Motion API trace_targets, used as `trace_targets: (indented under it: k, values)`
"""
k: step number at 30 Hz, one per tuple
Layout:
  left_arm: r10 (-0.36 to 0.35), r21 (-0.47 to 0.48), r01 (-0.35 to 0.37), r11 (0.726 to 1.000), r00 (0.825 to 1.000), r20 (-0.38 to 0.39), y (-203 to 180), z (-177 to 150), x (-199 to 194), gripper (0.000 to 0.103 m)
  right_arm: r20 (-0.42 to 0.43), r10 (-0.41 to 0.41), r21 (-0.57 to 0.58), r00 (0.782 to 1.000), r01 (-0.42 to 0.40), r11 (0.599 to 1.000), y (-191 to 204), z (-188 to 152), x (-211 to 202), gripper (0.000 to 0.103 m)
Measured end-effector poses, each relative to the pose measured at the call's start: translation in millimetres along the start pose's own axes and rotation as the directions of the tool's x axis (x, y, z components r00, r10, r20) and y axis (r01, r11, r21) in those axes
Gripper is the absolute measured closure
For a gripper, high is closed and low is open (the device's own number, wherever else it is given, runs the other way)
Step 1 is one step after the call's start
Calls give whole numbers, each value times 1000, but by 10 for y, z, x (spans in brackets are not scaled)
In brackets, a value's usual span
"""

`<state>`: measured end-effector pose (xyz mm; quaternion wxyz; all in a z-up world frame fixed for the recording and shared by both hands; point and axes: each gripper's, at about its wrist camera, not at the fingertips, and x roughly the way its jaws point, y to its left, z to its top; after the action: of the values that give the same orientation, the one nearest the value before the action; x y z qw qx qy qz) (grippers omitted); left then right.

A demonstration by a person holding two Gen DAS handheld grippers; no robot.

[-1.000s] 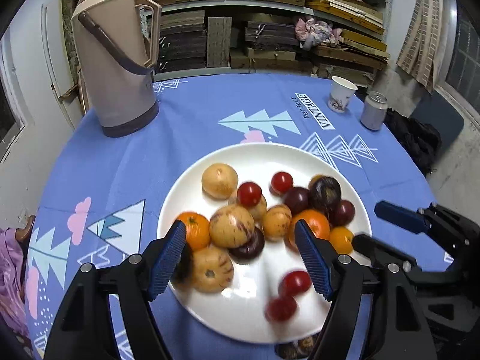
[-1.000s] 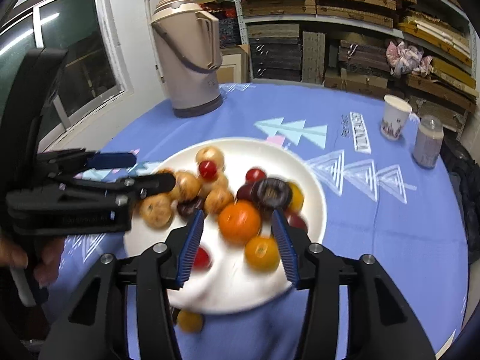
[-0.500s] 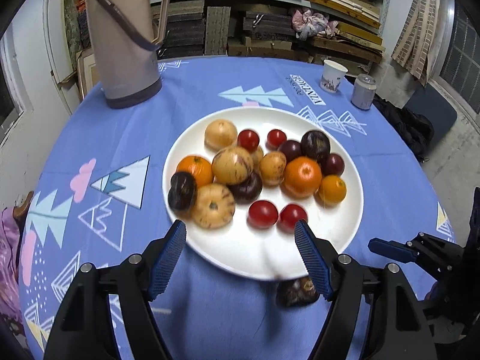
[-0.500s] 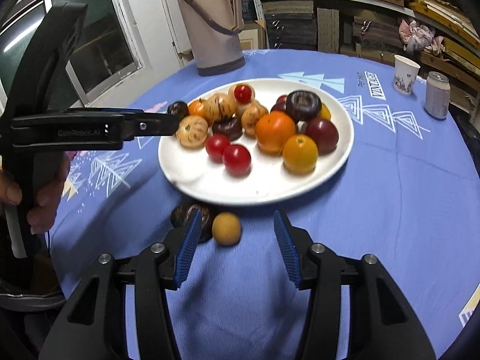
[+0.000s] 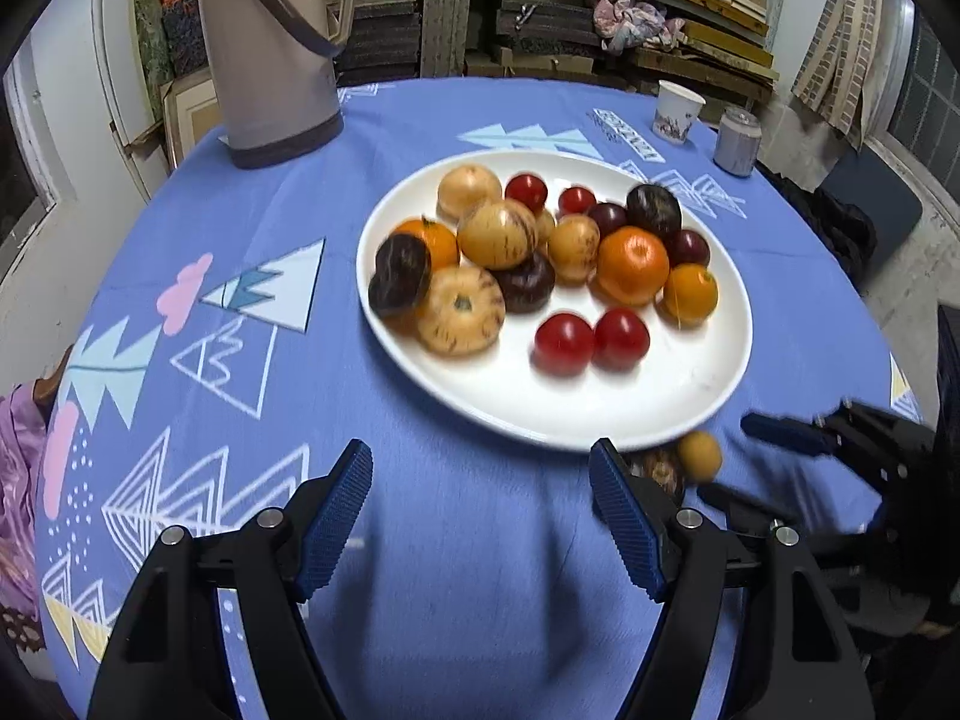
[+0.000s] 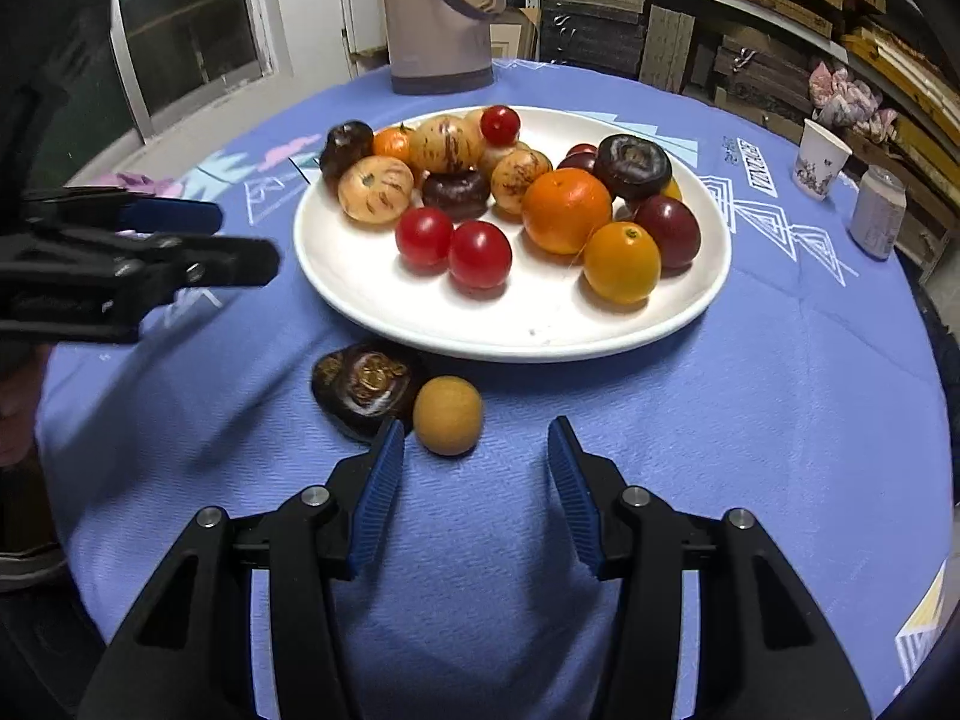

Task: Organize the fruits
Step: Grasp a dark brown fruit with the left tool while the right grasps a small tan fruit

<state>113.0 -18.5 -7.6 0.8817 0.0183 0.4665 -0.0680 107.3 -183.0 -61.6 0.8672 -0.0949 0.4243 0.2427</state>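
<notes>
Both grippers have pulled back from the plate (image 6: 690,312) since a second ago, when their jaws hung over the fruit; now they are over the blue surface (image 6: 750,420) in front of it.

The right gripper (image 6: 474,465) has its jaws apart and holds nothing. Just ahead of its left jaw lie two fruits off the plate, on the cloth: a dark fruit (image 6: 363,387) and a small tan fruit (image 6: 448,415), which touch or nearly touch each other. The tan fruit is a little inside the left jaw's line, and the dark fruit is beside that jaw's tip. Beyond them, ahead of the jaws, is the plate with the heap of fruit: two tomatoes (image 6: 453,246) at the near side, an orange (image 6: 566,210) to the right of them.

The left gripper (image 5: 480,504) also has its jaws apart and empty. The plate (image 5: 690,396) is ahead of its jaws, somewhat to the right. The same two loose fruits show just past the tip of its right jaw, the dark one partly hidden behind it. Far ahead to the left stands a thermos (image 5: 270,54).
</notes>
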Motion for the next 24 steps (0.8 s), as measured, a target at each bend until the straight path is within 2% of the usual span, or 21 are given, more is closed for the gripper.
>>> trace_targets:
  k: [3, 5, 6, 9, 12, 15, 18, 22, 24]
  values:
    - [0, 17, 0, 1000, 1000, -15, -13, -82, 11, 28, -8, -25, -23, 1000, 24, 999, 37, 32, 68, 56]
    - [-10, 33, 11, 999, 1000, -26, -41, -131, 19, 28, -4, -18, -33, 1000, 18, 999, 53, 61, 106, 65]
    - [-14, 46, 16, 999, 999, -32, -62, -161, 25, 28, -6, -12, -37, 1000, 12, 999, 57, 80, 130, 78]
    - [-23, 65, 27, 998, 999, -48, -108, -216, 48, 28, 0, -21, -48, 1000, 21, 999, 90, 115, 172, 78]
    - [-45, 69, 49, 996, 997, -59, -160, -226, 71, 28, 7, 25, -7, 1000, -25, 1000, 22, 83, 131, 78]
    - [-77, 86, 82, 993, 995, -63, -265, -216, 92, 28, 20, 30, 34, 999, -31, 999, -100, 0, 31, 77]
    - [-77, 113, 86, 990, 994, -76, -369, -206, 156, 27, 27, 25, 65, 999, -27, 998, -202, -94, -52, 77]
    - [-105, 100, 114, 988, 990, -92, -449, -170, 253, 27, 34, 34, 84, 999, -37, 996, -271, -158, -109, 77]
    - [-87, 108, 97, 989, 992, -92, -504, -143, 327, 27, 40, 40, 86, 998, -43, 995, -281, -169, -122, 77]
